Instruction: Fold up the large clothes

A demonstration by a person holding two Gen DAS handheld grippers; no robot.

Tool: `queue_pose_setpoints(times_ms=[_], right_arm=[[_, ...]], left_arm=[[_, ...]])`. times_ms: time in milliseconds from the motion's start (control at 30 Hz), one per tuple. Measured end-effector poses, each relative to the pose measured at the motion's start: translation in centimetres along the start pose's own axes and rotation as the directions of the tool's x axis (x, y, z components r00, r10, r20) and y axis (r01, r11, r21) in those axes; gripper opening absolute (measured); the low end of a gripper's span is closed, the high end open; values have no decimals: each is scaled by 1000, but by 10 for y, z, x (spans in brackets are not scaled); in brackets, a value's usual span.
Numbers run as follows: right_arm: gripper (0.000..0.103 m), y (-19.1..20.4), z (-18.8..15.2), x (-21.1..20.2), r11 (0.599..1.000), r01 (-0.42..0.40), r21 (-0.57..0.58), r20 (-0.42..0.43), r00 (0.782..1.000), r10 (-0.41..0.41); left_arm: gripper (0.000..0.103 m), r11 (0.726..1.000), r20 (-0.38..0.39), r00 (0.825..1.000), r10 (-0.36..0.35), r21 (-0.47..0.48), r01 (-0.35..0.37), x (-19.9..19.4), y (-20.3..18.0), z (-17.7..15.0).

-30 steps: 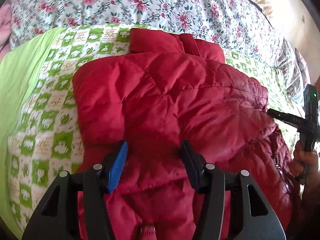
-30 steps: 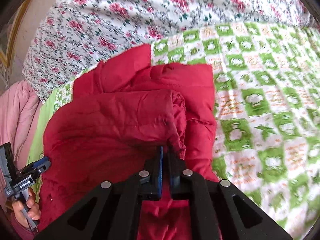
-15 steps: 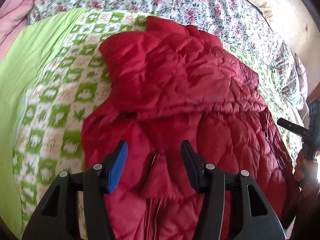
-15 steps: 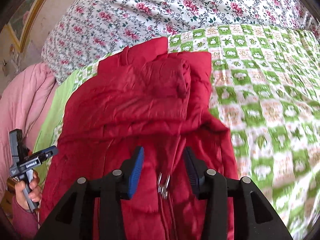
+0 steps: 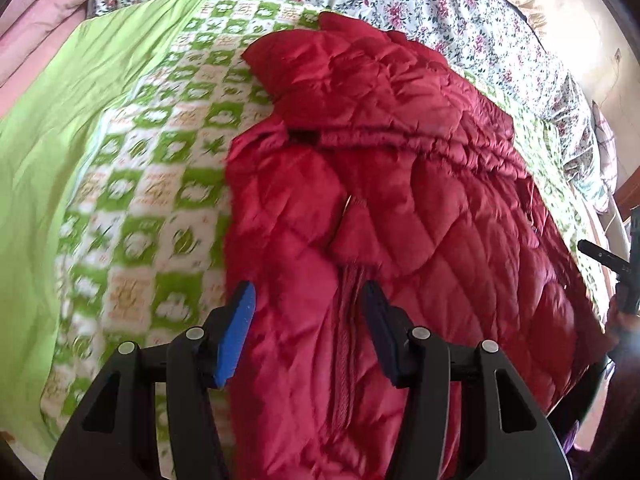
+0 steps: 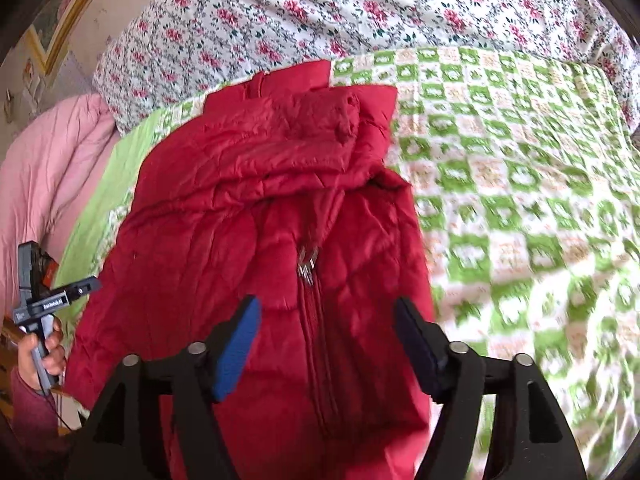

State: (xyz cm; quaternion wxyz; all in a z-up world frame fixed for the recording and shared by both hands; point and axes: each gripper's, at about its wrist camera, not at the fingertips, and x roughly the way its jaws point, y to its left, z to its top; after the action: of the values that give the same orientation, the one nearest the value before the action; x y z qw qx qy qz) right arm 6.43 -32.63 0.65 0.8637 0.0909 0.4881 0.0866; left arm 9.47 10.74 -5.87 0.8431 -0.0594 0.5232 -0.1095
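Observation:
A red quilted puffer jacket [image 5: 400, 184] lies on the bed, front up, zipper toward me. Both sleeves are folded across its upper part. It also shows in the right wrist view [image 6: 256, 216], with the zipper pull [image 6: 307, 264] at mid chest. My left gripper [image 5: 308, 300] is open and empty, above the jacket's lower left part beside the zipper. My right gripper [image 6: 326, 316] is open and empty, above the lower front, straddling the zipper. Each gripper shows at the edge of the other's view: the right one [image 5: 624, 268], the left one [image 6: 44, 300].
The jacket rests on a green-and-white checked blanket [image 6: 520, 200] over a lime sheet [image 5: 52, 128]. A floral quilt [image 6: 320, 12] is bunched behind it. A pink duvet [image 6: 52, 160] lies at the far left. The bed's near edge is below the grippers.
The right gripper let go of the folded sleeve and opened. Both grippers pulled back toward the jacket's hem, so more of the jacket shows. The sleeves stay folded on the chest.

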Motion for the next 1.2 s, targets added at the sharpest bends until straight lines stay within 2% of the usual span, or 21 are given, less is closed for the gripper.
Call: queue_pose_setpoints(times_ms=[133,333,533,567,600,667,733,933,1033,1067,1100,1200], right_arm=[[76,-2,-22,-5,999,37,-14,-66,997,-38],[77,-1,-57,-11,994,87,-72,-171,980,-98],[77,-6,-82,-19,990,104,-99,-209,970,-123],[74,-7,-85,-21,990,104,-100,-210,970,-123],[73,-9,-88,-23,991,94,-96,-214,970,-113],[62,-9,-92,-26,995,65,-79,-223,972,-81],[56,-10,-94,-27,998,33,-57,-234,971,-45],[58,-2,-106,-20,998,-26,-52,-269,963,11],[53,-6,-108,-18,998,-52,-19,-262,964,45],[48,-9,-108,-20,998,-68,2,-253,965,66],[42,-11,-108,-22,997,-81,11,-242,967,81],[32,-12,-108,-29,993,-112,23,-210,971,115]], left_arm=[[56,1000,-24,1000,1,2,-1,-9,6,-18],[56,999,-75,997,0,38,3,-15,6,-42],[56,999,-124,992,-8,40,13,-17,8,-62],[57,999,-130,991,-11,39,16,-17,9,-66],[57,999,-135,991,-14,37,19,-17,10,-70],[57,999,-145,989,-38,24,42,-19,12,-76],[57,997,-156,985,-69,11,72,-20,13,-82],[57,990,-173,976,-136,16,140,-22,6,-96],[56,987,-178,975,-136,64,149,-21,-6,-103],[51,986,-176,975,-133,76,148,-21,-8,-103],[41,984,-179,974,-137,86,154,-20,-11,-104],[24,981,-169,972,-164,80,179,-23,-11,-103]])
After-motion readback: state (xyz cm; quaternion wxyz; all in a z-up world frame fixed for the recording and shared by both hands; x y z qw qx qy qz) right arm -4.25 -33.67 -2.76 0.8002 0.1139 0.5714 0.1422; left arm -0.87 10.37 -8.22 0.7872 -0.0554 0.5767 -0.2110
